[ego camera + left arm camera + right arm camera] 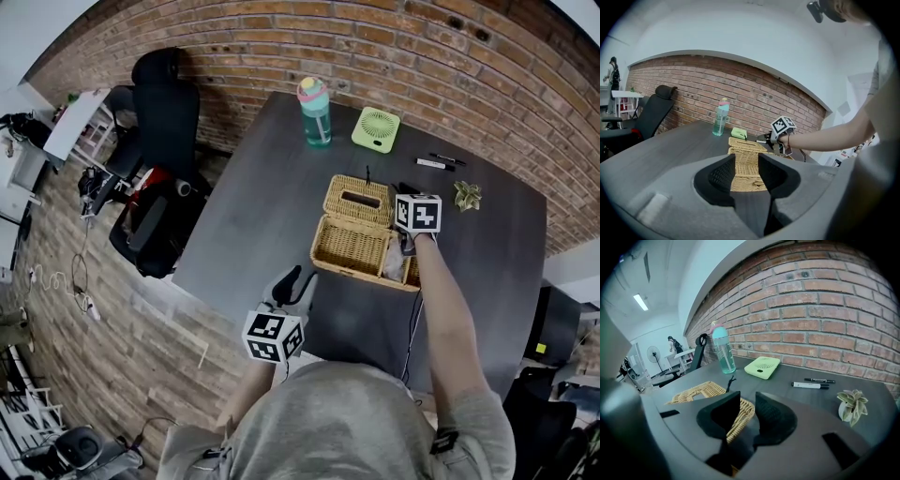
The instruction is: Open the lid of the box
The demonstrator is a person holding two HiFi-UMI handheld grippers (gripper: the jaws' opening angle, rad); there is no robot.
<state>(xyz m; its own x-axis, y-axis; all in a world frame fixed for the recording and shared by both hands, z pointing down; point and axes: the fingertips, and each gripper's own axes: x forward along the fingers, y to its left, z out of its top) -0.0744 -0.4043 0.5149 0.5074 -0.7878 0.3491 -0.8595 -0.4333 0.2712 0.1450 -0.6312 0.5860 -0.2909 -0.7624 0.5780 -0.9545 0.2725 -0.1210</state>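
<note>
A woven wicker box [352, 246] sat in the middle of a dark gray table [272, 187]. Its lid [358, 199] was up and leaned back from the far side of the box, so you could see into the box. The lid had a long slot in its middle. Something pale lay inside the box at its right end, but it was too small to tell what.

The right gripper [747, 401] was at the right end of the lid, just past the far right corner of the box. Its jaws were about half way apart, and the woven edge of the lid was pinched between them.

The left gripper [746, 159] was on the near side of the box, close to its left corner but not touching it. Its jaws were wide apart and held nothing. The front of the box showed through the gap.

Beyond the box, by the brick wall [375, 47], stood a blue-green water bottle [315, 112] with a pink cap. A flat green fan [376, 128] lay just to the right of it. Two pens [436, 161] lay farther right. A small plant [467, 195] sat to the right of the box. A black office chair [164, 103] stood far off to the left of the box, off the table.
</note>
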